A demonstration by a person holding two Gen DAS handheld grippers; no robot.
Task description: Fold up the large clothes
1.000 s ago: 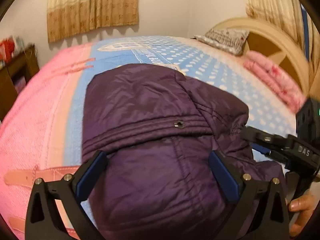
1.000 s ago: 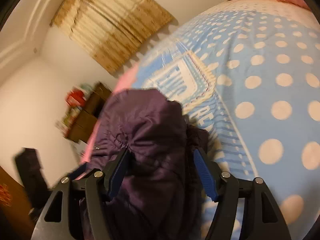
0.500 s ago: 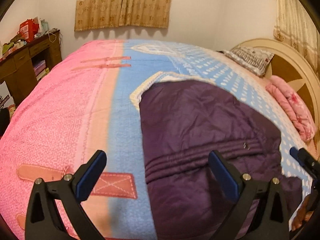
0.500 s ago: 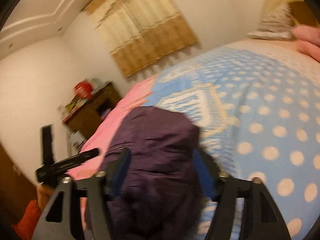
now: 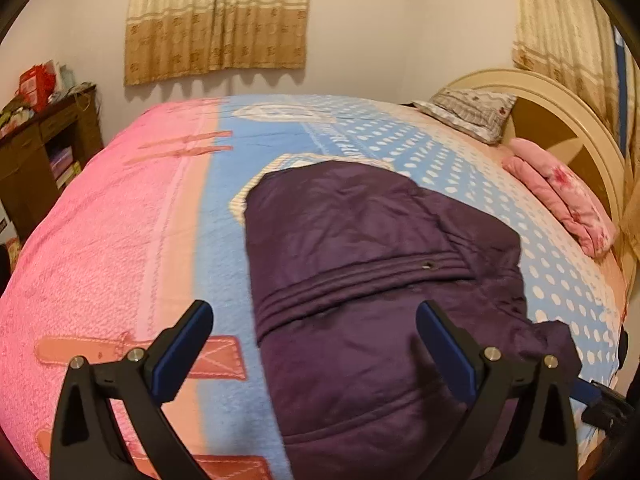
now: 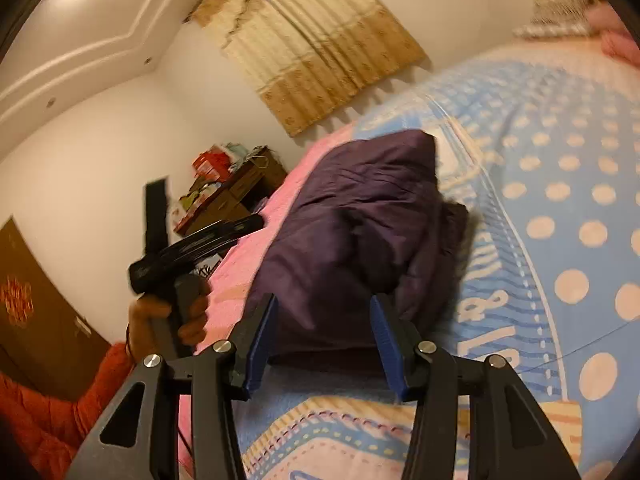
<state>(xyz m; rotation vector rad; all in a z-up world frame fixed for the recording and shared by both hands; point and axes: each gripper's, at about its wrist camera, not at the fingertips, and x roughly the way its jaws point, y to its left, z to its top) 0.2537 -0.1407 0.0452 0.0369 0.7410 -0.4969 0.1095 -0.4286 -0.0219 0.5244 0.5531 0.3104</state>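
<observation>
We have pulled both claws back: the folded purple jacket [image 5: 372,280] lies free on the bed [image 5: 120,240], left claw [image 5: 316,344] wide open, right claw [image 6: 324,344] empty, just been narrowing.

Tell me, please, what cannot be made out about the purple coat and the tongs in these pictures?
- Purple coat, left wrist view: its near end is cut off by the bottom edge.
- Coat's underside and inner folds, both views: hidden by its own top layer.
- Right tongs, left wrist view: only a sliver shows at the right edge.
- Left tongs, right wrist view: blurred, so their opening is unclear there.
</observation>
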